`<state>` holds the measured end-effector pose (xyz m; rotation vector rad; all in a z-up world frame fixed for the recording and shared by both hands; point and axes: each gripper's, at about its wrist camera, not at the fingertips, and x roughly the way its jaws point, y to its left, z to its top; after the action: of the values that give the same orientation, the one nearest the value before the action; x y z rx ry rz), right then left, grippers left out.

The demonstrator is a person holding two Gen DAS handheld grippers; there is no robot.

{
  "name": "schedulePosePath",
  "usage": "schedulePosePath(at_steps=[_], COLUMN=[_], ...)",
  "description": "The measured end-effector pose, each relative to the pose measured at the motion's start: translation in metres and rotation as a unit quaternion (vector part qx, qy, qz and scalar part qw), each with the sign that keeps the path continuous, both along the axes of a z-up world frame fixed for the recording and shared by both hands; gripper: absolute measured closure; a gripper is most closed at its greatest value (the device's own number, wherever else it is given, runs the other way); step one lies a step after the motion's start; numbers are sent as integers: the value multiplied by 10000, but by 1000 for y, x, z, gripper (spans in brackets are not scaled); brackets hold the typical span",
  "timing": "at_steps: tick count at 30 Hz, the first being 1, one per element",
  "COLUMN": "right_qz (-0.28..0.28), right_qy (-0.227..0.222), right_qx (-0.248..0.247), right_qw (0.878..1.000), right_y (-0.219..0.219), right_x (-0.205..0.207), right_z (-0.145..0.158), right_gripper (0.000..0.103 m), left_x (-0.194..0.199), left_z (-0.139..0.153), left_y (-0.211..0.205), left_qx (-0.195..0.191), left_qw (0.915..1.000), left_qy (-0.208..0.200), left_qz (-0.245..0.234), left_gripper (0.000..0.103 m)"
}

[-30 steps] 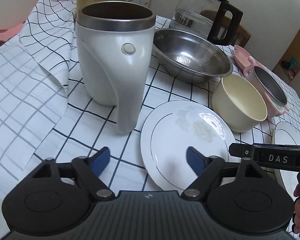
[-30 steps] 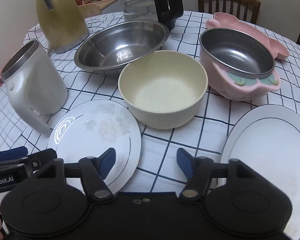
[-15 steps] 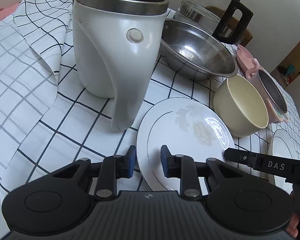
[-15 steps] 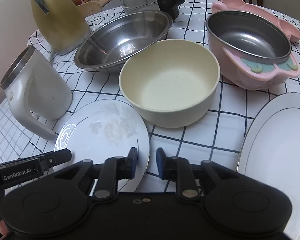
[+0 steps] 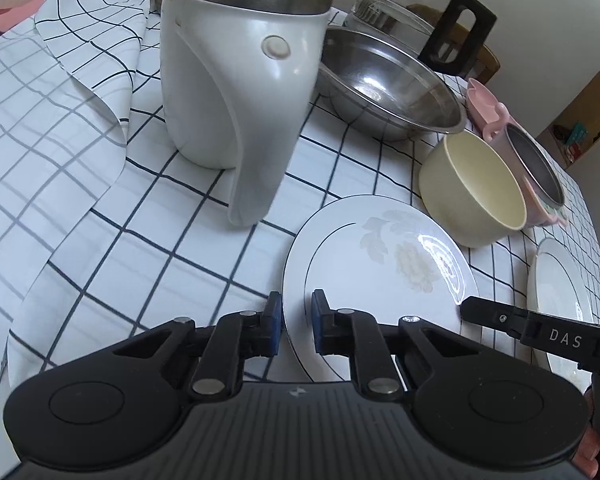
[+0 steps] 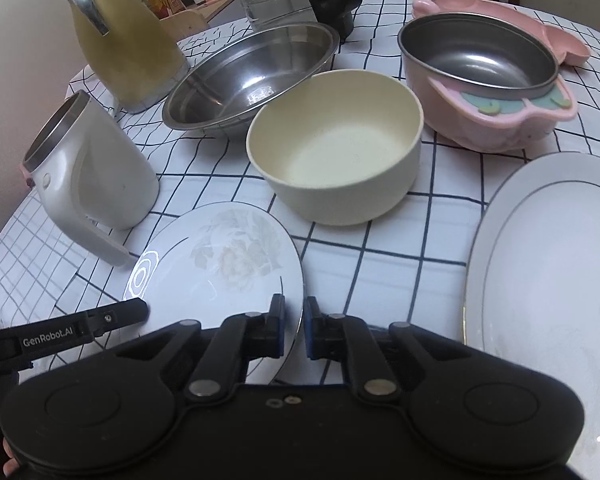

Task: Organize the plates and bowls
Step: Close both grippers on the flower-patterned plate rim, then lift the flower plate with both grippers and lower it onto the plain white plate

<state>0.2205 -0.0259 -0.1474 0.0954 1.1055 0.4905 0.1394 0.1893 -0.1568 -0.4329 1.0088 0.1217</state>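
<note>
The flowered plate (image 5: 380, 264) lies on the checked tablecloth (image 5: 148, 240), beside the cream bowl (image 6: 336, 164). Your left gripper (image 5: 293, 322) and right gripper (image 6: 293, 330) each straddle its rim, fingers nearly together; actual contact is hard to tell.

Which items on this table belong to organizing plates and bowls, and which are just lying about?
Belong: flowered plate, plain plate, cream bowl, steel bowl, pink bowl.

Lying about: white jug, yellow pitcher, glass carafe, pink tray.
</note>
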Motion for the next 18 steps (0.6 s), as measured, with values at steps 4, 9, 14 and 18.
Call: schedulePosePath(at_steps=[4,9,14,18], right_qz=[-21,-152,-261,-212], right_qy=[-65,-181,-149,-51], right_qx=[-35,80,89,-37], right_qw=[10000,9997,9995,9998], right_y=[-8,-27,-39,-31], right_x=[-13,-28,-30,-25], right_z=[6,22,24,12], right_gripper=[93,93,93,93], left_x=[-9,-14,-11,-9], left_z=[9,26,24,15], left_y=[-8,-21,-33,-31], left_qx=[28,115,328,415], left_qw=[9999,9994,9986,9986], left_qy=[-45,-184,-148,-33], left_qz=[-100,-280,-390,-327], left_gripper=[89,89,89,89])
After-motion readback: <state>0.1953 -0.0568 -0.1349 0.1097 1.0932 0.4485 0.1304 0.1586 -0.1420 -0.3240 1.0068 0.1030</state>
